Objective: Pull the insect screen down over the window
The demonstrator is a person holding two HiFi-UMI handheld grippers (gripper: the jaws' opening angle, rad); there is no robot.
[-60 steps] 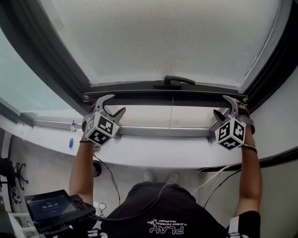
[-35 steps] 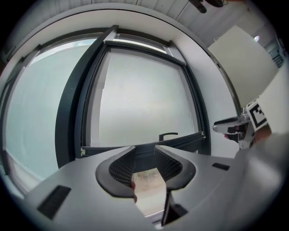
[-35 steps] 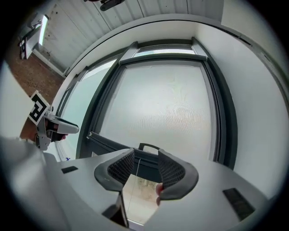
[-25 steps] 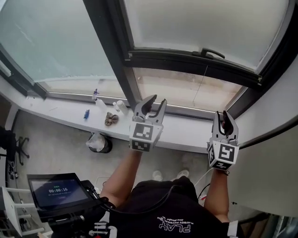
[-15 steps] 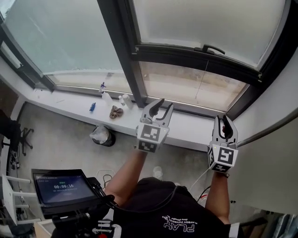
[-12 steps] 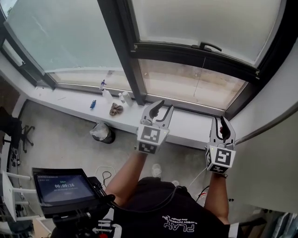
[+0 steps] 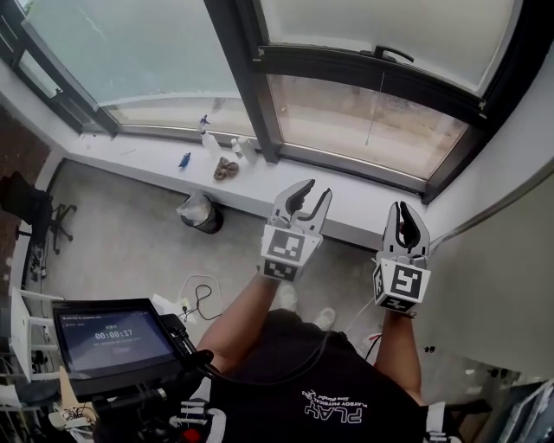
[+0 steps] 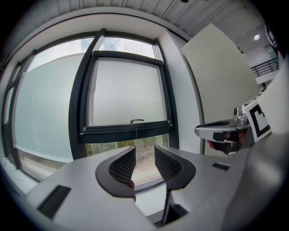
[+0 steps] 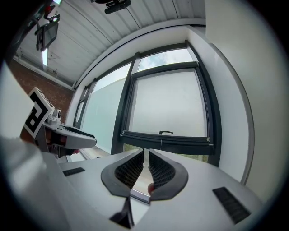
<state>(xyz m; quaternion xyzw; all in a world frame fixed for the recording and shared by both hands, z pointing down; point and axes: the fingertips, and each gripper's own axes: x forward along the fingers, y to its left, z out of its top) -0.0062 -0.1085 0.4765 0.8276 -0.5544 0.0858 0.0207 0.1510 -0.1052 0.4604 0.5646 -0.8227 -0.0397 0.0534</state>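
Holding both grippers low in the head view, well apart from the window. My left gripper is standing with its jaws spread, nothing between them. My right gripper is showing its jaws all but pressed together and empty; they have just been closing. The insect screen is hanging at the upper right of the frame, its dark bottom bar and handle sitting partway down the window, with clear glass showing beneath.
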